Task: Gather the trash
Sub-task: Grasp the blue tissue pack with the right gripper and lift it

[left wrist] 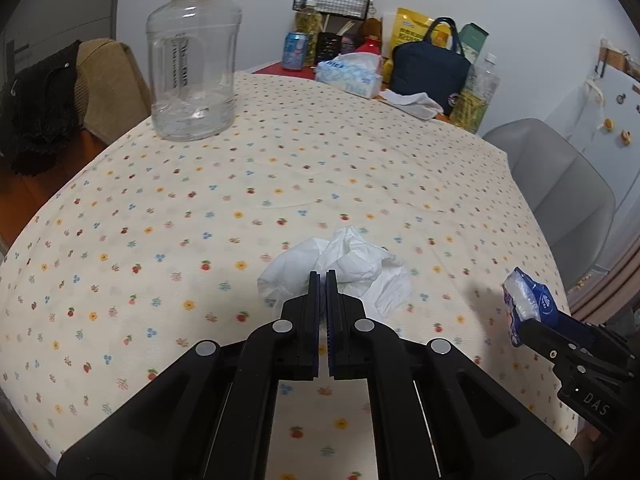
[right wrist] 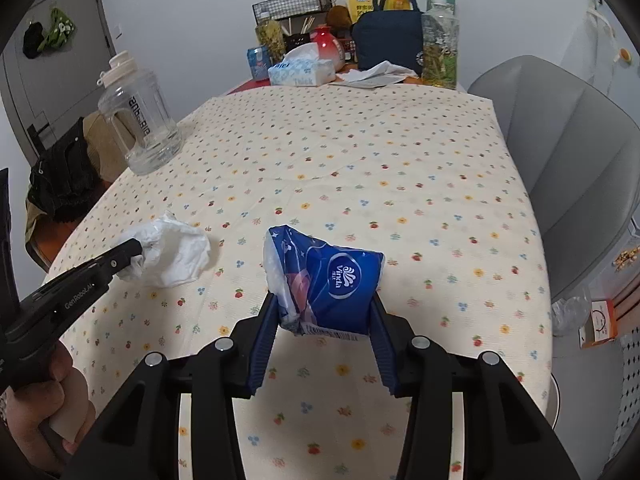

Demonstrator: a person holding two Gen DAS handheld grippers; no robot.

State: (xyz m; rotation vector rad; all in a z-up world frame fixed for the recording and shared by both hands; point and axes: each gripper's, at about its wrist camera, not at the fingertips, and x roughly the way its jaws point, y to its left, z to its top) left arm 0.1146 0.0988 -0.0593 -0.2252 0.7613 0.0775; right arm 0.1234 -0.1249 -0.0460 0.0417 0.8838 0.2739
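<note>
The left gripper (left wrist: 323,276) was pinched tight on the crumpled white tissue (left wrist: 352,264), which bulged just past its fingertips above the flowered tablecloth (left wrist: 240,184). Over on the right, the right gripper (right wrist: 324,300) had its 2 fingers clamped narrow around the blue tissue packet (right wrist: 332,280), wedged between the pads.

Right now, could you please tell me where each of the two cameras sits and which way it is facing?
Left wrist view: sits on the left claw, looking down and forward across the table; its shut fingers pinch the white tissue.
Right wrist view: sits on the right claw, same heading; its fingers grip the blue wrapper; a hand shows lower left.
Shared: each sees the other claw, both pieces of trash and the clear jug.
</note>
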